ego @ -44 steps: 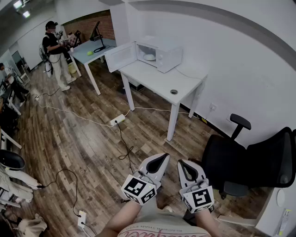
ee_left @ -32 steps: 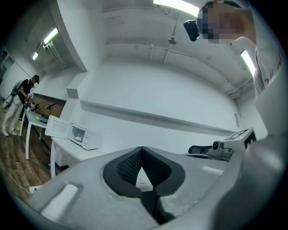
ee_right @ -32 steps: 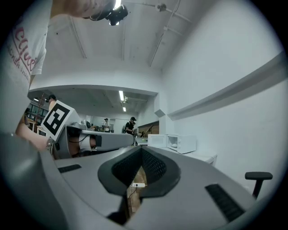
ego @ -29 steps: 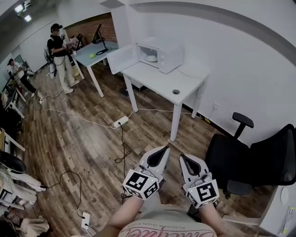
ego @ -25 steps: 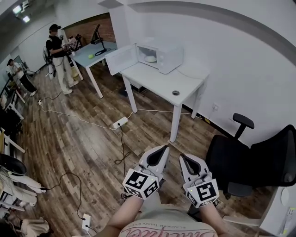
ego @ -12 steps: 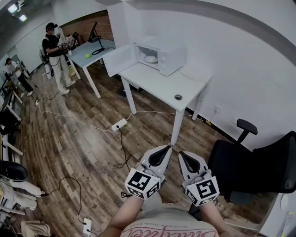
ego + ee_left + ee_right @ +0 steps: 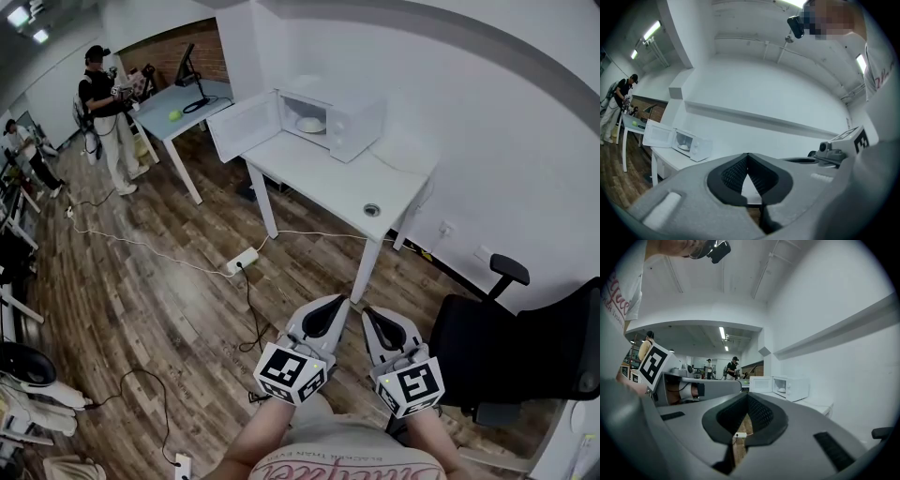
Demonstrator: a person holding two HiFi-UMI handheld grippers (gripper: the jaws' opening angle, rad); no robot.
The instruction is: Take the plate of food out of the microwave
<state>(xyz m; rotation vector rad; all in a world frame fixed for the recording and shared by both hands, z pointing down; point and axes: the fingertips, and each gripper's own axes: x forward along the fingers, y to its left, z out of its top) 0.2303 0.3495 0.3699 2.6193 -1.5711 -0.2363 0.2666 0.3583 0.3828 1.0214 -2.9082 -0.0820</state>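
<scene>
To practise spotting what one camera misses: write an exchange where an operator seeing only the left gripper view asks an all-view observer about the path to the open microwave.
Operator: The microwave is open ahead. Anything on the floor before the table?
Observer: Yes, a white power strip lies on the floor in front of the table.
Operator: Is the right claw ready?
Observer: The right claw is shut, with nothing between its jaws.
</scene>
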